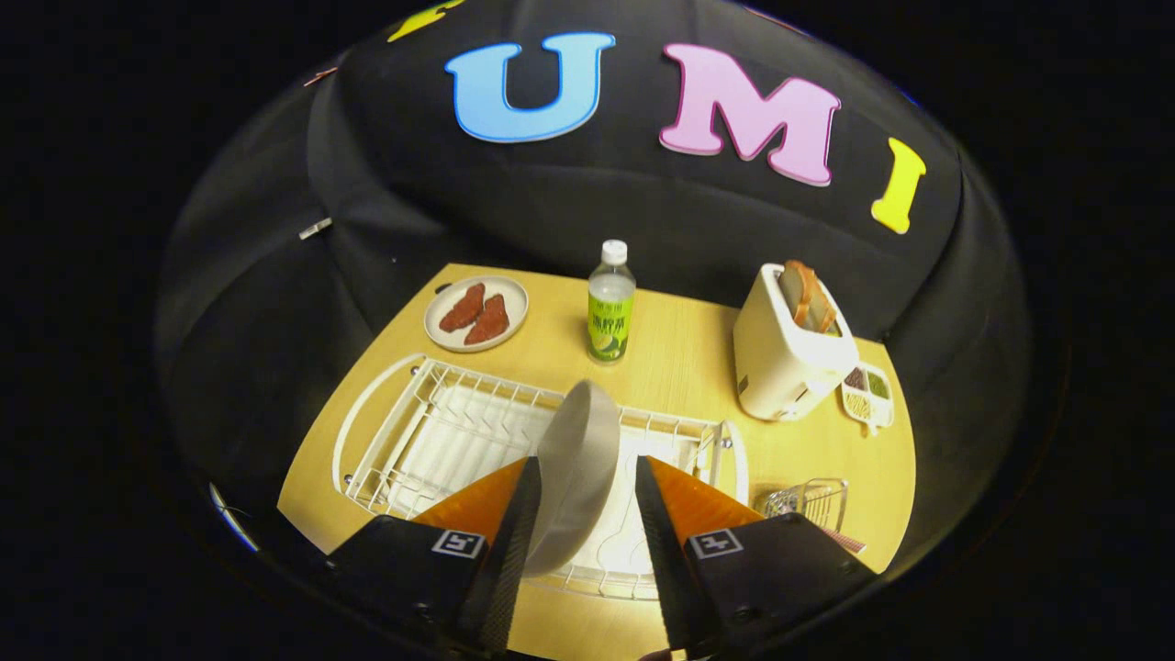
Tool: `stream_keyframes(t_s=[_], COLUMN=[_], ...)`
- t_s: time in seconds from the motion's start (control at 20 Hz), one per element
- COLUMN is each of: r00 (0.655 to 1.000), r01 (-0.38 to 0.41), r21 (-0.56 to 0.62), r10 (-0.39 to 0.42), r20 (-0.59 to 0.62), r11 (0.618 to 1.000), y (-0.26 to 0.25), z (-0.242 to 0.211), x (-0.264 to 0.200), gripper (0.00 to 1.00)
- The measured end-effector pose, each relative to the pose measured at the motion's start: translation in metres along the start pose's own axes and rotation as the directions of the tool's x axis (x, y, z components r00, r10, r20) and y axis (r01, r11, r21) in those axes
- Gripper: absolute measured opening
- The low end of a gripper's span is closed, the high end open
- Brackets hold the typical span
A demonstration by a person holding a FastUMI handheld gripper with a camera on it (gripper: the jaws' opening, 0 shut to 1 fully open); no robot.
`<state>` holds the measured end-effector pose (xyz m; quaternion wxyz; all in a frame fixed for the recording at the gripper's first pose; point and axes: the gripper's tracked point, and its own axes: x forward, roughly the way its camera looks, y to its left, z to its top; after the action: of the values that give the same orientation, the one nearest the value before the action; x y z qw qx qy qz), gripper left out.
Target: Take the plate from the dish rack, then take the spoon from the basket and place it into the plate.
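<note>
Above the dish rack (431, 431), tool (587, 482) brackets the tilted plate (578, 459).

Dim booth, table (679, 358) lit from above, soft shadows, mild glare on plate (578, 459), strong fisheye bending at edges, focus sharp.

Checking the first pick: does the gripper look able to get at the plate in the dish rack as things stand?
Probably yes. The plate stands on edge in the dish rack, between the open gripper fingers, with nothing in between; whether either finger touches it is unclear.
</note>
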<state>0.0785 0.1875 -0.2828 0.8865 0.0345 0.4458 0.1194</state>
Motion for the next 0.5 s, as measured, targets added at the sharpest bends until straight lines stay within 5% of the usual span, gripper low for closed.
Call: stream_keyframes(t_s=[0.5], r00=[0.971], r01=[0.211], r21=[-0.008], r10=[-0.211], r20=[-0.114], r11=[0.977], y=[-0.014], z=[-0.018], x=[0.027], gripper=[0.36])
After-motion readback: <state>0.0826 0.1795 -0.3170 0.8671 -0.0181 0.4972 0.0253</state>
